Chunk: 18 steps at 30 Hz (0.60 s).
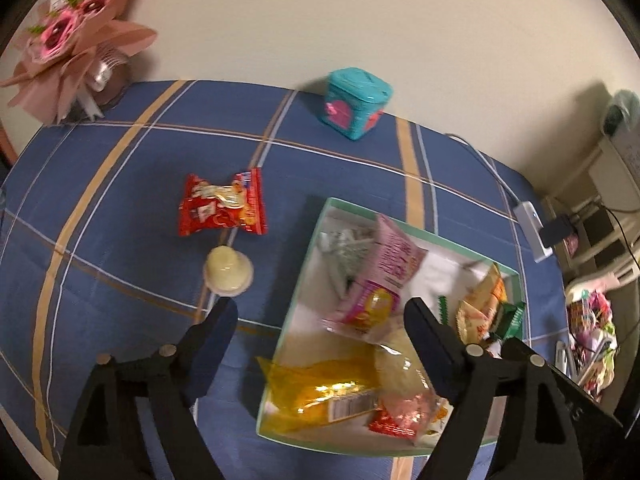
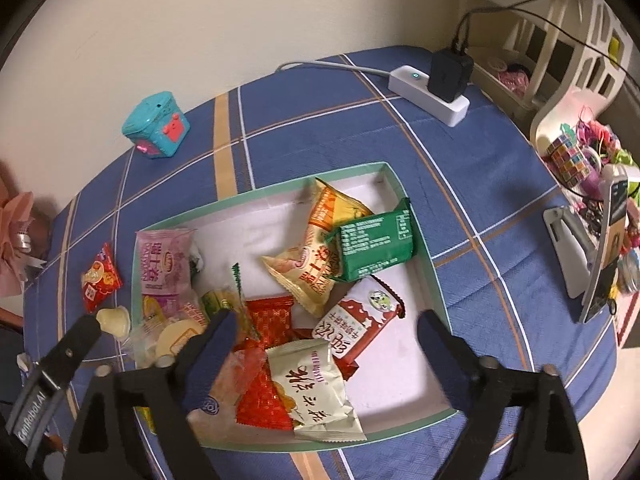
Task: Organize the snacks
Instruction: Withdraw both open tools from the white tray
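The shallow green-rimmed cardboard box [image 2: 420, 240] with a white floor sits on the blue checked tablecloth [image 2: 500, 208] and serves as the landmark. Inside it lie many snack packets, heaped along its left side so that several overlap and hide one another; the pink packet [image 1: 394, 258] there is blurred in the left wrist view and its print cannot be read. A green foil packet [image 2: 374, 244] leans on a yellow-orange packet [image 2: 320, 256] near the box's far right corner. Outside the box, just left of it, lie a red crinkled snack packet [image 1: 222, 208] and a small pale jelly cup [image 1: 228, 270], close together. The left gripper [image 1: 320, 320] hangs over the box's left rim, jaws spread, gripping nothing. The right gripper [image 2: 326, 330] hovers above the box's near half, jaws spread wide and empty. A teal toy box [image 1: 356, 102] stands beyond the box by the wall; the clutter right of the table is cut off
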Motion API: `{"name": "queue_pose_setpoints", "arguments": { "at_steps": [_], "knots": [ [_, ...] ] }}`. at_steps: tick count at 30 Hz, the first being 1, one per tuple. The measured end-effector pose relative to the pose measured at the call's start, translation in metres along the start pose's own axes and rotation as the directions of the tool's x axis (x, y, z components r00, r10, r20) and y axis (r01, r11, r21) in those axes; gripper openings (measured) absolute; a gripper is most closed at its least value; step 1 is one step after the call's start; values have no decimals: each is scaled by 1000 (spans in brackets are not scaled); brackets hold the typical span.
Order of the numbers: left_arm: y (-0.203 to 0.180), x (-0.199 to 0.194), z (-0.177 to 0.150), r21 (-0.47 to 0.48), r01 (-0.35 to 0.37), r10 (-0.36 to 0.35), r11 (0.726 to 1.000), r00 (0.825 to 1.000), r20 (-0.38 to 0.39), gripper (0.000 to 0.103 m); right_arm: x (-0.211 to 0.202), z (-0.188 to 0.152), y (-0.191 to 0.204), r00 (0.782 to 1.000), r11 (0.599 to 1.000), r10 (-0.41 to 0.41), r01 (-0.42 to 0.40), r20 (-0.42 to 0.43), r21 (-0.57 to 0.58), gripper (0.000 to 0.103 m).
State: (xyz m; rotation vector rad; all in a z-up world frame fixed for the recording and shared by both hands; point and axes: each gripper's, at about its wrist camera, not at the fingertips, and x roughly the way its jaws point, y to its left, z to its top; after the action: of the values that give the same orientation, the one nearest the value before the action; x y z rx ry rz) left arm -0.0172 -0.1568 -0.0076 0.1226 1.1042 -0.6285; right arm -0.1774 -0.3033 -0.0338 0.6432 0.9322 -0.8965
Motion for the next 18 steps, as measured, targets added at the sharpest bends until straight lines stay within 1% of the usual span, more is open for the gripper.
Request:
{"name": "queue_pose_setpoints", "arguments": {
  "at_steps": [3,7,9,11,15,18],
  "knots": [
    [9,1,2,-28,-17,17,999,1000,1,90,-3,0,6,1000,1000,-3,3,16,-20,103],
    [23,2,4,-70,-37,38,997,999,7,92,-6,-2,15,1000,999,9,-8,29,-34,103],
    [29,2,6,-86,-38,38,996,999,8,97,-8,-2,20,999,999,23,-21,35,-46,103],
    [37,1,9,-103,-40,42,994,999,17,99,-11,-3,27,998,998,35,-32,45,-63,103],
    [55,0,14,-141,-63,67,988,997,23,99,-17,-7,48,996,992,61,-54,58,-112,103],
    [75,0,17,-187,-74,78,980,997,17,100,-20,-12,66,995,986,80,-71,59,-149,103]
  ]
}}
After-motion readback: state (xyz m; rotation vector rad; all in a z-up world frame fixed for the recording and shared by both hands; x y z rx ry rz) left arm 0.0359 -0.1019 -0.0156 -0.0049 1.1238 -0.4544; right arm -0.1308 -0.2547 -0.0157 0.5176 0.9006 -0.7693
